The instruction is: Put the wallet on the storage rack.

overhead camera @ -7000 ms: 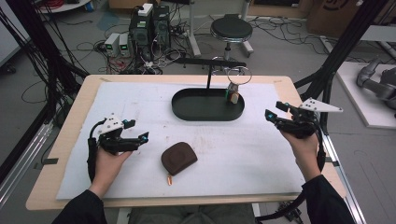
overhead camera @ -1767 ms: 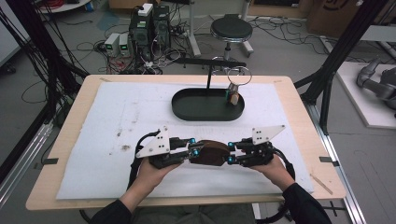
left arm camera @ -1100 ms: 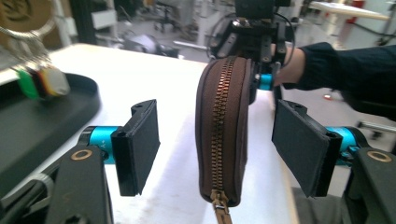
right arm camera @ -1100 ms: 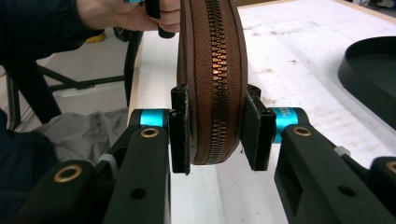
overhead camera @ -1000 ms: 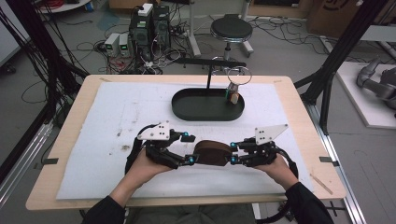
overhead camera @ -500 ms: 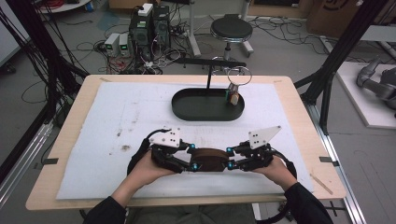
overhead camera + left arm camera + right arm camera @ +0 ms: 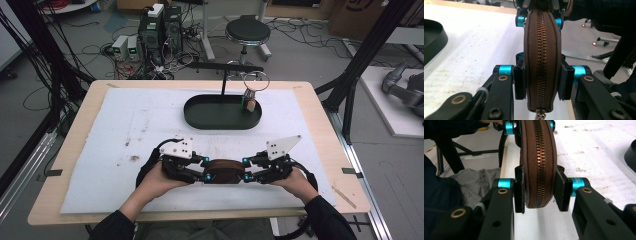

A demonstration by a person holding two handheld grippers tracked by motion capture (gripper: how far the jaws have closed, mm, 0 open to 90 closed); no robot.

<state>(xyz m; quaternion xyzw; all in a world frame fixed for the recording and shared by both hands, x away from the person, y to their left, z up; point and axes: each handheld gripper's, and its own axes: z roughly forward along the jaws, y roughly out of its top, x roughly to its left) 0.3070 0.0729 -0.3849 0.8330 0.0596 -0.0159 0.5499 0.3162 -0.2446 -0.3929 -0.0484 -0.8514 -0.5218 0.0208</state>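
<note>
A brown zippered pouch point(image 7: 224, 171) is held on edge between my two grippers, just above the white mat near the table's front. My left gripper point(image 7: 206, 172) grips its left end; its jaws have just been closing, and the pads point(image 7: 520, 82) press both sides of the pouch point(image 7: 541, 62), zipper facing up. My right gripper point(image 7: 245, 172) holds the other end, its pads point(image 7: 519, 192) against the pouch point(image 7: 537, 157). Each gripper view shows the opposite gripper's teal-jointed jaws at the pouch's far end.
A black oval tray point(image 7: 200, 122) sits at the back middle of the white mat point(image 7: 125, 130), with a thin black stand and a small brown item point(image 7: 250, 103) at its right end. The table's front edge point(image 7: 200, 215) runs just below my hands.
The left jaws, wide open beside the pouch's left end a second ago, have closed onto it. The pouch and both hands have drifted slightly toward the front edge.
</note>
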